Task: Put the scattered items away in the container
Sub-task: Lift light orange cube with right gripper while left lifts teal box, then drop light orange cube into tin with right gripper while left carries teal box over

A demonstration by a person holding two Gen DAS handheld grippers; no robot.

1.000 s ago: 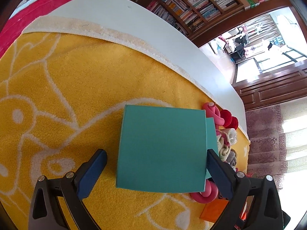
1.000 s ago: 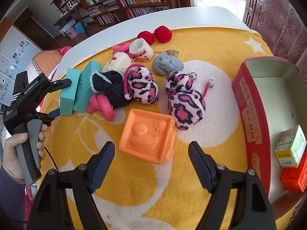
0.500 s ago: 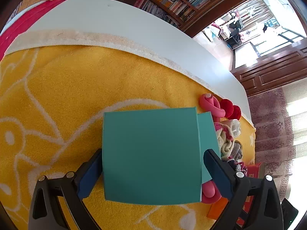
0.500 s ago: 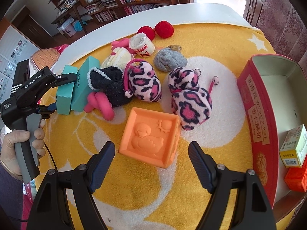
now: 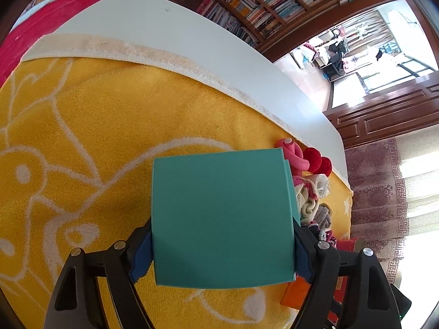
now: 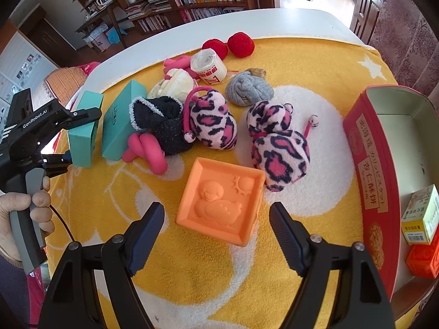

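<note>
My left gripper [image 5: 222, 249] is shut on a teal box [image 5: 222, 216], its pads pressed on both sides; the same box [image 6: 82, 134] and gripper [image 6: 68, 137] show at the left of the right wrist view. A second teal box [image 6: 122, 124] stands beside it. My right gripper [image 6: 216, 233] is open, just short of an orange duck block [image 6: 222, 203]. The red container [image 6: 370, 170] stands at the right, holding a yellow-green carton [image 6: 422, 216] and an orange block [image 6: 424, 257].
On the yellow blanket [image 6: 192, 274] lie two leopard slippers [image 6: 277, 148], a black sock [image 6: 162, 120], pink twisted toys [image 6: 148, 153], a grey sock ball [image 6: 248, 91], a cream sock [image 6: 175, 82], a tape roll [image 6: 208, 64] and two red pompoms [image 6: 241, 44].
My left gripper has closed from open around the teal box to gripping its sides. My right gripper has moved slightly closer to the orange block.
</note>
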